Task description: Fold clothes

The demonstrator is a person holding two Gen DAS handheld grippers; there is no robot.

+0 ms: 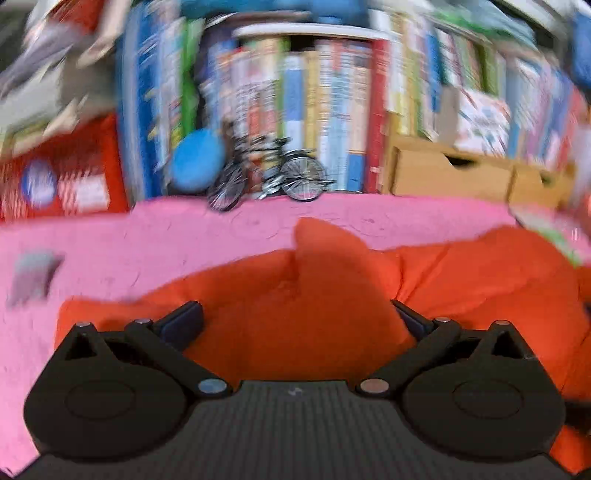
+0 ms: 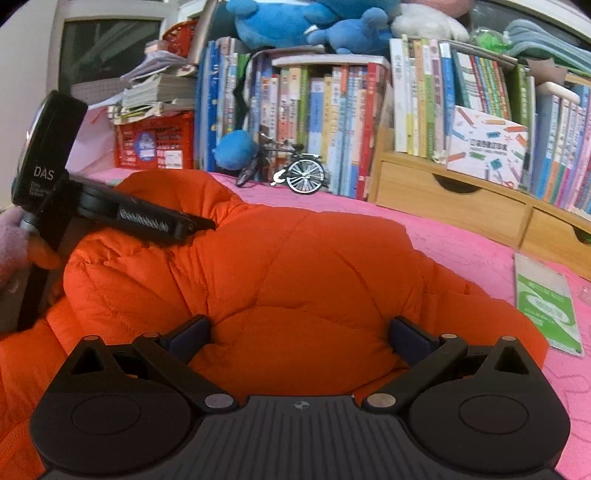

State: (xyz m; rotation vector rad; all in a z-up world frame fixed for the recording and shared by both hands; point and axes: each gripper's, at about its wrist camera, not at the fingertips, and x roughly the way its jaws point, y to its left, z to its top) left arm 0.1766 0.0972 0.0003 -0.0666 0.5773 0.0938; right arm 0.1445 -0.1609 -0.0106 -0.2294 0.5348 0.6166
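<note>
Pink quilted cloth (image 2: 461,240) spread over the work surface, running back to a wall of crowded shelves. Upright rows of colourful thin-spined books (image 2: 325,122) behind, with blue plush toys (image 2: 288,22) heaped on top. Small metal model bicycle (image 2: 288,170) parked at the back edge of the pink cloth, just beside a round blue plush ball (image 2: 234,149). Red plastic crate (image 2: 155,144) to the left under a pile of loose papers. Pale wooden drawer unit (image 2: 450,199) to the right, bearing more books and a white printed cardboard box (image 2: 487,147). Flat green-and-white packet in clear wrap (image 2: 546,306) lying on the pink cloth near the right edge.

Puffy orange quilted down jacket (image 2: 280,280) bunched in a mound on the middle of the cloth, filling the near ground of both views.

Right gripper (image 2: 301,332) low over the near part of the jacket, fingers spread wide with orange fabric between them, nothing clamped. Left gripper (image 1: 295,317) likewise wide apart in its own view, jacket (image 1: 314,306) below and between the fingers; same tool seen from the right wrist as a black body (image 2: 110,210) stretched over the jacket's left shoulder, tip resting near a raised fold. Hand in a pale pink fuzzy glove (image 2: 13,240) at the far left edge on its handle.

Left wrist view heavily blurred; shelves (image 1: 314,110) smeared, fine detail unreadable there.
</note>
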